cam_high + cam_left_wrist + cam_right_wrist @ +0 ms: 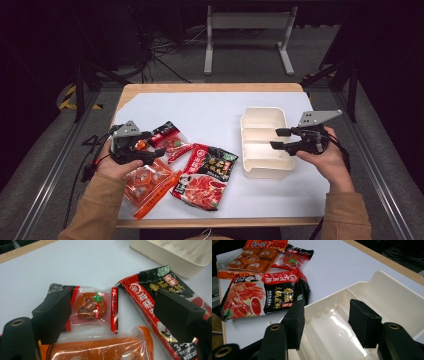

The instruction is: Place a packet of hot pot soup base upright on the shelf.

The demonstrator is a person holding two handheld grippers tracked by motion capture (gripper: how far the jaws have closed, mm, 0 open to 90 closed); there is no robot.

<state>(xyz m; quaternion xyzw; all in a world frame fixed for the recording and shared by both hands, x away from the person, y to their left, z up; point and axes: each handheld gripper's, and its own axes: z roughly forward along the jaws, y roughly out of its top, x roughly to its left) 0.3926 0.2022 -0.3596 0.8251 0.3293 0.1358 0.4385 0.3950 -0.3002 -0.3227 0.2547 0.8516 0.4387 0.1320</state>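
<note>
Two open grippers frame the risk: the left gripper (110, 315), jaws spread wide, hovers over a small clear snack packet (91, 306) lying flat on the counter (215, 115) among overlapping packets. Closing there could pinch only slippery film, or snag the neighbouring hotpot soup base packet (160, 297) or orange snack tray pack (100, 350). The right gripper (325, 315), jaws apart, hangs over the cream divided tray (392, 297) and could nudge it.
</note>
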